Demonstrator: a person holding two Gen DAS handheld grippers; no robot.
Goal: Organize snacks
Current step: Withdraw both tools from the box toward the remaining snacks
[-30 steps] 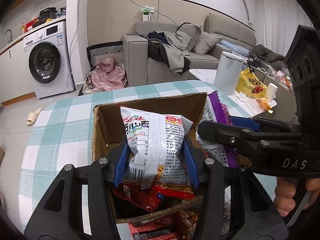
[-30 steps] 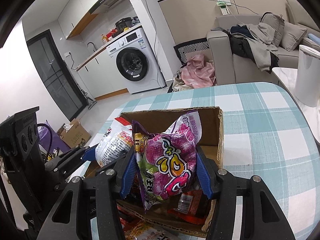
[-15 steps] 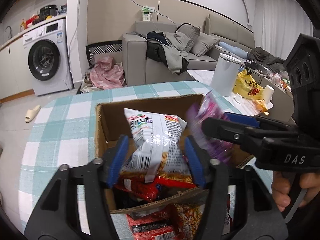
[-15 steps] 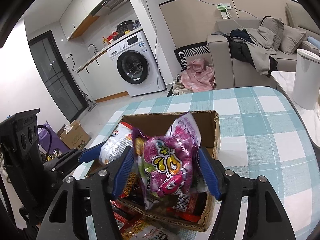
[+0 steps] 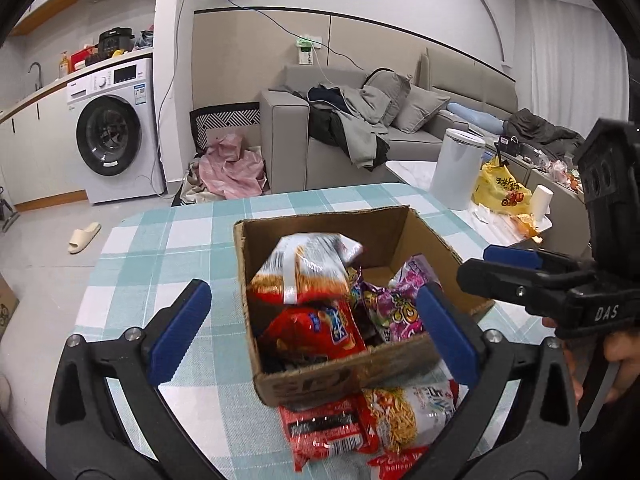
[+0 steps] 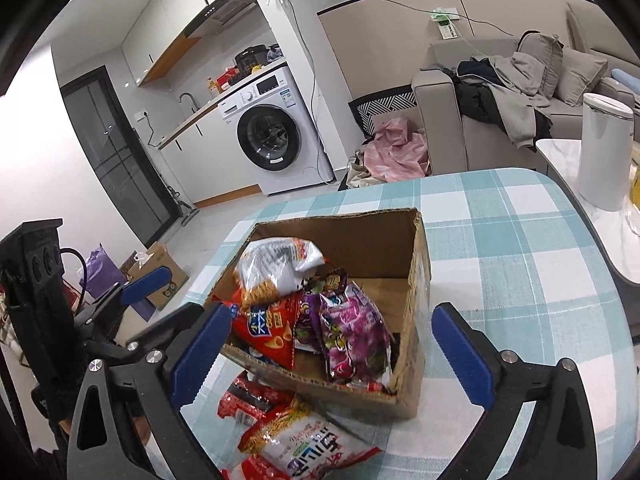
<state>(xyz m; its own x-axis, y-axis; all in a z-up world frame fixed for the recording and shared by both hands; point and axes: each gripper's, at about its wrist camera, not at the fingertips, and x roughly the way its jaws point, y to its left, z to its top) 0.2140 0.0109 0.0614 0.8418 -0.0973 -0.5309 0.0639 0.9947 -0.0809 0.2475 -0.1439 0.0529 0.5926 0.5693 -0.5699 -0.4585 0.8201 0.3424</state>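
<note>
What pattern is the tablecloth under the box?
Teal-and-white checks on the tablecloth, clearest in the right wrist view.

light: bright, even, indoor | shadows: soft | edges: strong fisheye bending, black vignette | blur: slight on snack packets

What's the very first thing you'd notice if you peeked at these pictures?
The cardboard box in the middle of the checked table, stuffed with bright snack bags: a white one on top, a purple one beside it. More packets lie outside its near wall, and washing machine stands behind.
</note>
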